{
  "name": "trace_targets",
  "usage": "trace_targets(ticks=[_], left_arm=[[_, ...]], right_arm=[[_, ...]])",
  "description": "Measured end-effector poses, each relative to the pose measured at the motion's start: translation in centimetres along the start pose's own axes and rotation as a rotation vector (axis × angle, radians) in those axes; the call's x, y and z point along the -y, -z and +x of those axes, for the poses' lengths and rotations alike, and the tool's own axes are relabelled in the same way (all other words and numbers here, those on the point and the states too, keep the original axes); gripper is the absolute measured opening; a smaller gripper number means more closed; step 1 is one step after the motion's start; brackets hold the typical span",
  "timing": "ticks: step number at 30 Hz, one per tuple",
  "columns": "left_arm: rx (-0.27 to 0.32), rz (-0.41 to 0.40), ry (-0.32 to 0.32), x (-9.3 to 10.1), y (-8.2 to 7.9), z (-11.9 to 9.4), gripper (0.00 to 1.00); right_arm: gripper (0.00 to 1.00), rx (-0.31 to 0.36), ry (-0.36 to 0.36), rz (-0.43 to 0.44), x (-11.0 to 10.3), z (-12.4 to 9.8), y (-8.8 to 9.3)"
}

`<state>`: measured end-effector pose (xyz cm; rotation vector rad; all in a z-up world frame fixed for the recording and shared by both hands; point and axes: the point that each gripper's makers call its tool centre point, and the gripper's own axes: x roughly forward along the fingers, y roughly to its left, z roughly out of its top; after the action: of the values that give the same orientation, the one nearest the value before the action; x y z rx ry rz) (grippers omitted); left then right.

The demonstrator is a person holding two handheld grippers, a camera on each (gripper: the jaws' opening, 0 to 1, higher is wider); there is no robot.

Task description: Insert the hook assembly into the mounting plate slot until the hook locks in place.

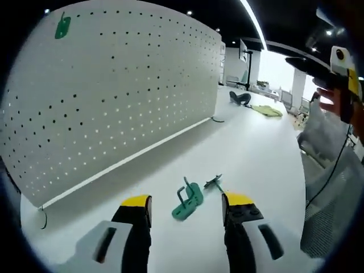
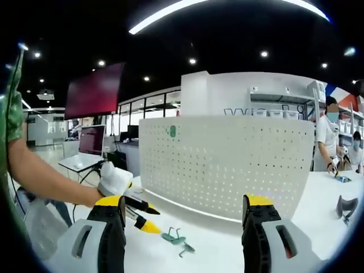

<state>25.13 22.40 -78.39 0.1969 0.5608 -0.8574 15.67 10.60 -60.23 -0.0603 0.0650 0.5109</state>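
A green hook assembly (image 1: 188,202) lies on the white table (image 1: 250,153), with a small green clip (image 1: 214,182) just beyond it. My left gripper (image 1: 186,206) hovers open just above and around the hook, touching nothing. The white pegboard mounting plate (image 1: 114,96) stands upright behind, with another green hook (image 1: 62,26) fixed near its top corner. In the right gripper view the pegboard (image 2: 227,165) stands ahead, its mounted hook (image 2: 172,131) high on the left, and the loose hook (image 2: 177,239) lies on the table before it. My right gripper (image 2: 185,213) is open and empty. The left gripper (image 2: 139,213) reaches in beside the loose hook.
A dark object (image 1: 239,98) and a yellow-green cloth (image 1: 267,111) lie at the table's far end. A person (image 2: 329,136) stands at the right behind the pegboard; a grey curved part (image 2: 347,206) rests nearby. A laptop (image 2: 91,142) sits on a desk at the left.
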Motion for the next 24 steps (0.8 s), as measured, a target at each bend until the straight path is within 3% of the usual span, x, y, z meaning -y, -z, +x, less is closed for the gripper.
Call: trace_targets(ticks=[24], left_arm=[[-0.099,0.066,0.142,-0.4,1.1,3.8,0.3]], right_arm=[[0.86,-0.05,0.022,0.019,0.7,1.0,1.9]])
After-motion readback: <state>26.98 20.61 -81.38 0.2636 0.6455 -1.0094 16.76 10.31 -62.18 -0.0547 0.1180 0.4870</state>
